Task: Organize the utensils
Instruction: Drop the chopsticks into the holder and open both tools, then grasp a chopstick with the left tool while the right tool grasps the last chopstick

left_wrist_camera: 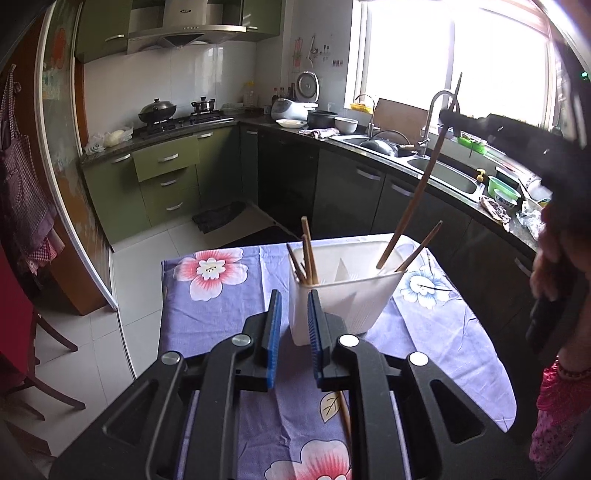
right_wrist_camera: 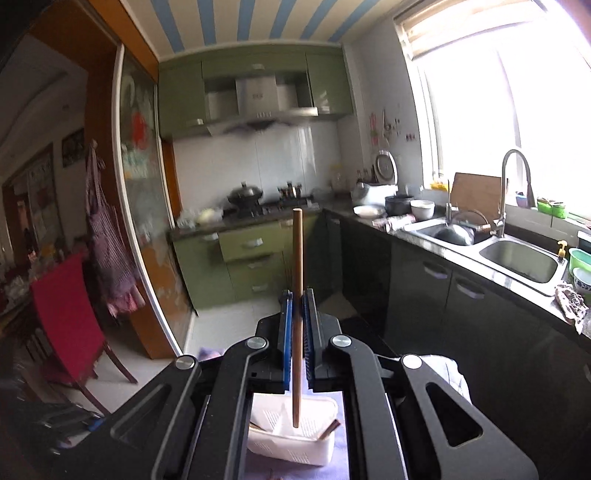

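Right wrist: tongs [right_wrist_camera: 298,295] pinch chopstick [right_wrist_camera: 297,258].

Left gripper [left_wrist_camera: 294,306]: black, blue-padded jaws slightly apart, nothing between them, angled downward.
Right gripper [right_wrist_camera: 297,308]: clamped on a slim wooden chopstick [right_wrist_camera: 297,295], raised.

No readable text from where I sit. Range hood [left_wrist_camera: 186,22] at the top of the left wrist view has a small dark brand badge, too small to make out. Same hood [right_wrist_camera: 258,98] in the right wrist view, upper centre, shows a blurred mark, also illegible. Posters on the sliding door [left_wrist_camera: 55,70] at the upper left carry coloured print, but no characters resolve. Nothing else has lettering I can read.
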{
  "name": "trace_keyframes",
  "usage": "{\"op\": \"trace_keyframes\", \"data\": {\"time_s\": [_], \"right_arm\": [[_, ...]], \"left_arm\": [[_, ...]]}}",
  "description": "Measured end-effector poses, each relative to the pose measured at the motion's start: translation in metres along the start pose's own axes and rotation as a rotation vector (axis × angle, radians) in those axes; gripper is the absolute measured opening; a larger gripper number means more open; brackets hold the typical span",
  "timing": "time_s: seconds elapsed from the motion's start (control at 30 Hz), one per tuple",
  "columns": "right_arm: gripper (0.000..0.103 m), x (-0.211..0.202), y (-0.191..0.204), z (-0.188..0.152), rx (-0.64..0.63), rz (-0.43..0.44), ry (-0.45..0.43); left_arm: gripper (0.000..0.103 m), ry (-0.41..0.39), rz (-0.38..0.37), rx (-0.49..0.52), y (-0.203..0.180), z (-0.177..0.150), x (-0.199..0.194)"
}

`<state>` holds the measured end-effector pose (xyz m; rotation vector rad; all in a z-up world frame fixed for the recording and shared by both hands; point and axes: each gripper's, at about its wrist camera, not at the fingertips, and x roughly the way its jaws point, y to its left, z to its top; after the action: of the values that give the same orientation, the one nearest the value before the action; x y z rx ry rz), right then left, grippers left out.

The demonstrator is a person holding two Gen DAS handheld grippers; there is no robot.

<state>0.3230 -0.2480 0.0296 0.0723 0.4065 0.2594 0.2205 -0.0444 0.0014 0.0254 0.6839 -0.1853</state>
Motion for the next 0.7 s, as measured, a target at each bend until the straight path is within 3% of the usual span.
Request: {"op": "trace_keyframes", "data": {"time_s": [0.13, 0.3, 0.53, 0.7], "right_arm": [[0.007, 0.030, 0.003, -0.024, -0.018, -0.009, 0.090], [0.007, 0.045, -0.002, -0.045, -0.039, 0.006, 0.135], [0.008, -0.004, -0.008, -0.049, -0.033, 0.066, 0.072], [0.008, -0.027, -0.017, -0.082, -0.040, 0.073, 0.107]], "left_arm": [[0.014, 0.031, -0.001, -0.006, 0.005, -0.007, 0.011], [0.014, 0.080, -0.011, -0.014, 0.005, -0.017, 0.025], [0.019, 0.152, -0.027, -0.005, -0.003, -0.033, 0.044], [0.019, 0.229, -0.062, 0.007, -0.020, -0.051, 0.068]]}}
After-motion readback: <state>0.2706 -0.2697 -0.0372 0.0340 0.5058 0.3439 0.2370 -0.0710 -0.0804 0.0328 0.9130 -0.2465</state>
